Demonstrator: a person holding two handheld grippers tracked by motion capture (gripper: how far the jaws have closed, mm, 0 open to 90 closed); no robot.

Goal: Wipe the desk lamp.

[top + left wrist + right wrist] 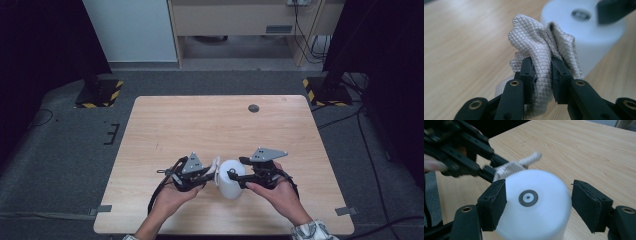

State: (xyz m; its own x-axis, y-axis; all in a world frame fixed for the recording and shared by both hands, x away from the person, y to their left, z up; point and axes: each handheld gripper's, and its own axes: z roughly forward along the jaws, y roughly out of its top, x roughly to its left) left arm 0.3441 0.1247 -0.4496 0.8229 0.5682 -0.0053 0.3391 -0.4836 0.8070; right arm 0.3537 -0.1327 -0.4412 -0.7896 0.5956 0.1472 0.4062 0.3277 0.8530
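Note:
A white plastic cylinder [231, 186] stands upright on the wooden table [210, 120] near its front edge. My right gripper [537, 190] straddles the cylinder's top [534, 220] and is shut on it, one pad against each side. My left gripper [541, 62] is shut on a bunched grey-white cloth [541, 47] with a fine diamond weave. The cloth [216, 166] rests against the cylinder's upper left side. In the right gripper view the cloth [509, 168] pokes out past the cylinder's far rim, with the left gripper [490, 173] behind it.
A small round grommet [254, 108] sits in the table's far part. Two stand bases with yellow-black stripes [97, 94] [327, 92] flank the table's far corners on the grey floor. Cables trail along the floor at right.

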